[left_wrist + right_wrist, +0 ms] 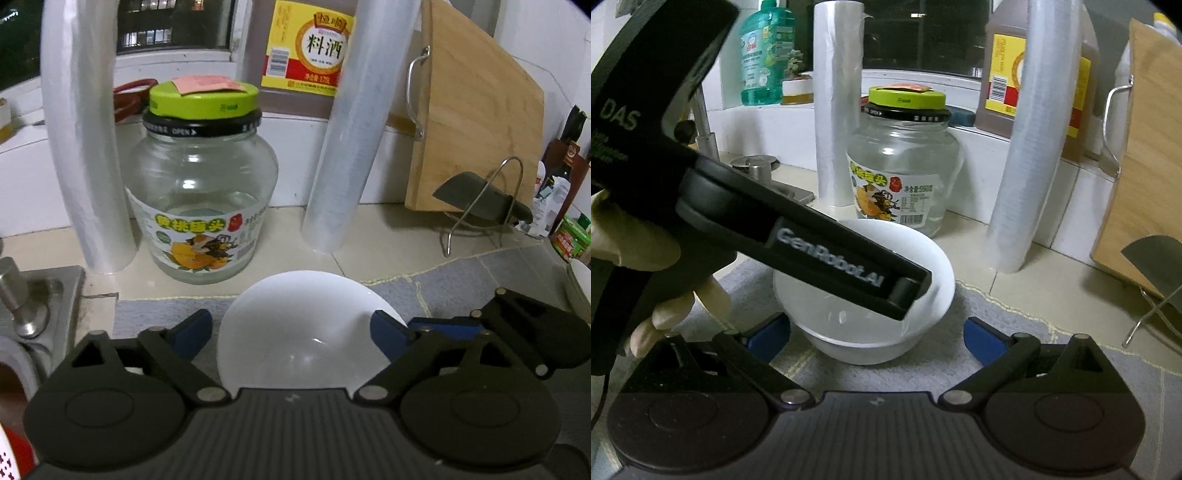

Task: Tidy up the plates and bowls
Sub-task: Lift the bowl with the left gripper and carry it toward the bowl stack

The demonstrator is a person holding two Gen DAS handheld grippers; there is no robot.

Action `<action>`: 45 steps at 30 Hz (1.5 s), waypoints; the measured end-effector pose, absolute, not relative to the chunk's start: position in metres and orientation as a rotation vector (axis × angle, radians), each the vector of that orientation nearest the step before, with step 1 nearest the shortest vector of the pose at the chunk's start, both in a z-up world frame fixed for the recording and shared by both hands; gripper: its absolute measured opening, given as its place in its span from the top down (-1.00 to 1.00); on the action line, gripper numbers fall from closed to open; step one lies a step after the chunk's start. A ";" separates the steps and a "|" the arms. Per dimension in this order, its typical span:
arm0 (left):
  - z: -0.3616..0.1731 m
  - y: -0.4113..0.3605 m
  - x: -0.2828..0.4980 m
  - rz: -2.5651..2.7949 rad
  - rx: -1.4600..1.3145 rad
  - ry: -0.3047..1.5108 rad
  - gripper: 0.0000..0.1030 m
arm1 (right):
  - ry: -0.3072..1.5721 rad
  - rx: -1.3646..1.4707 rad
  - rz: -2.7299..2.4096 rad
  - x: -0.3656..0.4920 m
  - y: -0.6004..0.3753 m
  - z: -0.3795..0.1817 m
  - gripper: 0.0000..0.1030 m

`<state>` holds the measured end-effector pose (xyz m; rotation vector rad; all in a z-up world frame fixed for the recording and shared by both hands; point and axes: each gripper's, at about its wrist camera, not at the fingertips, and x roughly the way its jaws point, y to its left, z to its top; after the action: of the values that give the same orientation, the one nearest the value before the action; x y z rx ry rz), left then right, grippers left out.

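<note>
A white bowl [295, 332] stands upright on a grey mat [461, 288]. My left gripper [291, 336] is open, its blue pads wide apart on either side of the bowl, apart from it or just at its rim. In the right wrist view the same bowl [923, 258] sits just ahead of my right gripper [877, 338], which is open and empty. The left gripper's black body [812, 254] reaches down over the bowl from the left, held by a gloved hand [676, 310]. More white dishes [580, 288] show at the right edge.
Behind the bowl stand a glass jar with a green lid [201, 184], two rolls of plastic film [347, 147] [85, 147], a cooking wine bottle [306, 48], a wooden cutting board [476, 122] and a cleaver on a wire stand [484, 206]. A sink with tap base [26, 306] lies left.
</note>
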<state>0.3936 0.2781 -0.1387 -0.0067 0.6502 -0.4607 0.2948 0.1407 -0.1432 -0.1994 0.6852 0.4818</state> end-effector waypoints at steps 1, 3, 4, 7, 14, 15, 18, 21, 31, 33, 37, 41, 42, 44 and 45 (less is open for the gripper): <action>-0.139 0.277 0.394 -0.463 -0.004 0.654 -0.71 | 0.682 -0.201 0.487 0.295 0.141 -0.143 -0.91; -0.140 0.276 0.396 -0.471 0.002 0.656 -0.69 | 0.682 -0.198 0.497 0.296 0.142 -0.143 -0.87; -0.141 0.276 0.396 -0.474 0.001 0.658 -0.69 | 0.680 -0.198 0.501 0.296 0.143 -0.143 -0.83; -0.142 0.275 0.398 -0.482 -0.002 0.663 -0.68 | 0.673 -0.198 0.514 0.295 0.144 -0.143 -0.77; -0.144 0.273 0.397 -0.492 -0.013 0.665 -0.63 | 0.673 -0.195 0.520 0.296 0.144 -0.143 -0.75; -0.144 0.274 0.397 -0.493 -0.015 0.665 -0.63 | 0.673 -0.194 0.519 0.296 0.144 -0.143 -0.75; -0.144 0.274 0.398 -0.494 -0.024 0.667 -0.63 | 0.677 -0.195 0.518 0.295 0.144 -0.142 -0.75; -0.143 0.275 0.396 -0.496 -0.027 0.663 -0.63 | 0.682 -0.196 0.516 0.295 0.144 -0.142 -0.75; -0.136 0.273 0.385 -0.497 -0.023 0.652 -0.63 | 0.688 -0.214 0.516 0.292 0.145 -0.134 -0.75; -0.133 0.272 0.382 -0.496 -0.021 0.645 -0.63 | 0.685 -0.214 0.517 0.290 0.145 -0.131 -0.75; -0.126 0.271 0.374 -0.494 -0.019 0.634 -0.63 | 0.682 -0.209 0.521 0.285 0.141 -0.123 -0.75; -0.118 0.268 0.363 -0.493 -0.015 0.619 -0.63 | 0.675 -0.217 0.523 0.278 0.138 -0.114 -0.75; -0.116 0.267 0.360 -0.493 -0.014 0.614 -0.63 | 0.676 -0.216 0.524 0.277 0.137 -0.112 -0.75; -0.111 0.265 0.354 -0.491 -0.008 0.605 -0.63 | 0.671 -0.211 0.527 0.274 0.133 -0.107 -0.75; -0.109 0.263 0.351 -0.491 -0.007 0.601 -0.63 | 0.667 -0.211 0.529 0.271 0.132 -0.104 -0.75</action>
<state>0.3507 0.2634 -0.1092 -0.0068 0.6010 -0.4911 0.2711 0.1318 -0.1044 -0.2112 0.6666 0.5289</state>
